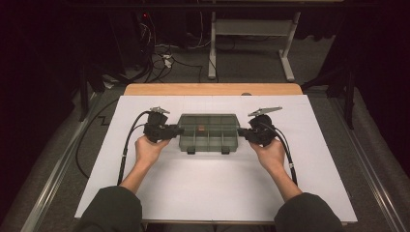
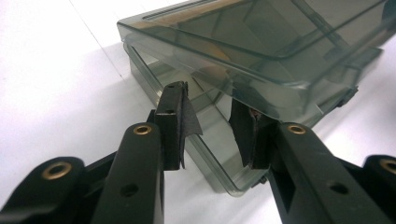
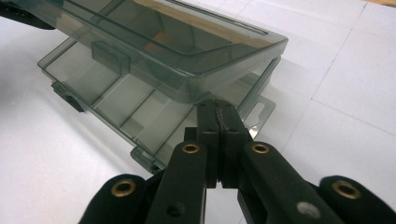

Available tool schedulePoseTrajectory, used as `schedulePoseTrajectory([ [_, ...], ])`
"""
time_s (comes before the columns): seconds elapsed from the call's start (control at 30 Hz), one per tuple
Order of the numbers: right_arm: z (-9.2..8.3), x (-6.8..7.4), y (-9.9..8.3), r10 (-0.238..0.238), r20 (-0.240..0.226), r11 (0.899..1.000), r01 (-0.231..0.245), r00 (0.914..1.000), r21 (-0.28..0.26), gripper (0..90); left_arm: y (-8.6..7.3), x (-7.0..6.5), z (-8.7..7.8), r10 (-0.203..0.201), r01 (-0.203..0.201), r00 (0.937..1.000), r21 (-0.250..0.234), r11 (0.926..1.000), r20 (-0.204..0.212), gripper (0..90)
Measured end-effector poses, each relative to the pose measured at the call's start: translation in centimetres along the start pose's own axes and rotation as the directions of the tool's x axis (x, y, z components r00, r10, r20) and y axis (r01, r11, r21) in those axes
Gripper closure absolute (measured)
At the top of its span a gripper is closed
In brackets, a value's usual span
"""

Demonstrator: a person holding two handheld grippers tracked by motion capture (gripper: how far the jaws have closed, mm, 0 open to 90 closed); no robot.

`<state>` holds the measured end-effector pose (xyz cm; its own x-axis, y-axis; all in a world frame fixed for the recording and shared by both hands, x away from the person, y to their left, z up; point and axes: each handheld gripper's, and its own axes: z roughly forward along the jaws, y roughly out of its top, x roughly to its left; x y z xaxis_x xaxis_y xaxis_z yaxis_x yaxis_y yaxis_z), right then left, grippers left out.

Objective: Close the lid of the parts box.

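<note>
While the smoky grey transparent plastic compartment box point(image 1: 209, 133) lies near the middle of the white sheet point(image 1: 212, 193) that covers the wooden table point(image 1: 212, 89), the person holds one gripper at each short end of it. In the high view the left gripper point(image 1: 177, 130) meets the left end of the box and the right gripper point(image 1: 242, 133) meets the right end, with the left hand point(image 1: 149, 149) and the right hand point(image 1: 269, 154) just behind them. The lid point(image 3: 159, 42) of the box is raised a little above the base point(image 3: 126, 112), so a gap shows between them in both gripper views. In the right gripper view the two black jaws stand pressed together, and their tips sit under the corner of the lid, touching it; whether a thin edge is pinched between them I cannot tell. In the left gripper view the jaws stand partly apart, and the near corner of the box lies in the space between them; one pad point(image 2: 180, 116) is beside the wall of the base, the other is close under the lid's edge, and I see no firm press on either side. A small orange thing point(image 1: 202, 128) lies inside one middle compartment. Dividers split the base into several compartments, and two dark latches point(image 1: 191, 151) sit on the front side towards the person.
</note>
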<state>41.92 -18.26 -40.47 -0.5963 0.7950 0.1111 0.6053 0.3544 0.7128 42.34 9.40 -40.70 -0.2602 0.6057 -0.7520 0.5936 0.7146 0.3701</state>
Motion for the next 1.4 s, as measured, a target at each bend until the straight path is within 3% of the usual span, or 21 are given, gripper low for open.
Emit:
schedulePoseTrajectory([
  [0.07,-0.2,0.0,-0.1,0.000,-0.002,1.000,0.000,1.0000,-0.003,90.0,-0.2,0.2,-0.2,0.012,-0.012,0.9999,-0.003,0.9999,-0.004,65.6],
  [0.23,-0.5,0.0,-0.4,0.003,-0.012,1.000,-0.003,0.9999,-0.010,89.9,-0.4,0.5,-0.8,-0.003,0.003,0.9999,0.006,1.0000,-0.010,65.6],
  [0.27,-0.5,0.0,-0.5,0.004,-0.013,1.000,-0.004,0.9999,-0.008,89.9,-0.4,0.7,-0.9,0.016,-0.016,0.9998,0.008,0.9998,-0.007,65.6],
  [0.3,-0.5,0.0,-0.6,0.004,-0.016,1.000,-0.005,0.9999,-0.006,89.9,-0.5,0.7,-1.0,-0.001,0.001,0.9998,0.007,1.0000,-0.018,65.6],
  [0.33,-0.5,0.0,-0.7,0.004,-0.017,1.000,-0.004,0.9999,-0.005,89.9,-0.4,1.0,-1.1,0.023,-0.023,0.9996,0.011,0.9997,-0.013,65.5],
  [0.47,-0.4,0.0,-1.0,0.007,-0.025,1.000,-0.007,0.9997,-0.005,89.8,0.1,1.4,-1.3,0.011,-0.010,0.9996,0.004,0.9999,-0.025,65.6],
  [0.53,-0.4,0.0,-1.1,0.007,-0.028,1.000,-0.007,0.9996,-0.004,89.6,0.3,1.6,-1.2,0.026,-0.027,0.9981,-0.021,0.9994,-0.055,65.7],
  [0.6,-0.4,0.0,-1.3,0.008,-0.035,1.000,-0.008,0.9994,-0.002,89.4,0.7,1.8,-1.3,0.053,-0.054,0.9973,-0.030,0.9981,-0.051,66.6],
  [0.63,-0.4,0.0,-1.4,0.008,-0.036,1.000,-0.008,0.9993,0.002,89.2,0.9,1.6,-1.4,0.023,-0.025,0.9984,-0.037,0.9990,-0.051,67.1],
  [0.7,-0.3,0.0,-1.5,0.003,-0.038,1.000,-0.003,0.9993,0.010,89.1,1.3,1.4,-1.8,0.005,-0.007,0.9992,-0.043,0.9991,-0.040,67.9],
  [0.73,-0.3,0.0,-1.6,0.004,-0.039,1.000,-0.004,0.9992,0.013,89.1,1.4,1.4,-1.9,0.017,-0.018,0.9995,-0.046,0.9988,-0.025,68.3],
  [0.83,-0.1,-0.1,-1.8,0.003,-0.041,1.000,-0.003,0.9991,0.016,89.1,1.6,0.6,-2.5,-0.008,0.008,0.9999,-0.059,0.9982,-0.007,68.9],
  [0.9,-0.1,0.0,-1.9,0.007,-0.042,1.000,-0.006,0.9991,0.022,89.1,1.5,0.0,-2.8,-0.003,0.004,1.0000,-0.057,0.9983,0.007,68.9],
  [0.97,0.0,0.1,-2.0,0.002,-0.042,1.000,-0.001,0.9991,0.025,89.1,1.1,-0.4,-3.0,0.036,-0.036,0.9993,-0.070,0.9969,0.002,68.8],
  [1.13,0.4,0.0,-2.2,0.005,-0.044,0.999,-0.004,0.9990,0.035,89.1,0.4,-1.2,-3.8,0.037,-0.035,0.9984,-0.050,0.9982,0.044,68.7],
  [1.2,0.4,0.0,-2.2,0.004,-0.044,0.999,-0.002,0.9990,0.035,89.2,-0.1,-1.2,-3.7,0.053,-0.051,0.9977,-0.039,0.9979,0.041,68.7],
  [1.23,0.4,0.1,-2.2,0.003,-0.045,0.999,-0.001,0.9990,0.035,89.1,-0.3,-1.3,-3.8,0.038,-0.037,0.9987,-0.033,0.9987,0.034,68.7],
  [1.4,0.4,0.1,-2.2,-0.001,-0.045,0.999,0.002,0.9990,0.035,89.1,-0.7,-1.1,-3.3,0.046,-0.045,0.9989,-0.022,0.9987,0.012,68.4],
])
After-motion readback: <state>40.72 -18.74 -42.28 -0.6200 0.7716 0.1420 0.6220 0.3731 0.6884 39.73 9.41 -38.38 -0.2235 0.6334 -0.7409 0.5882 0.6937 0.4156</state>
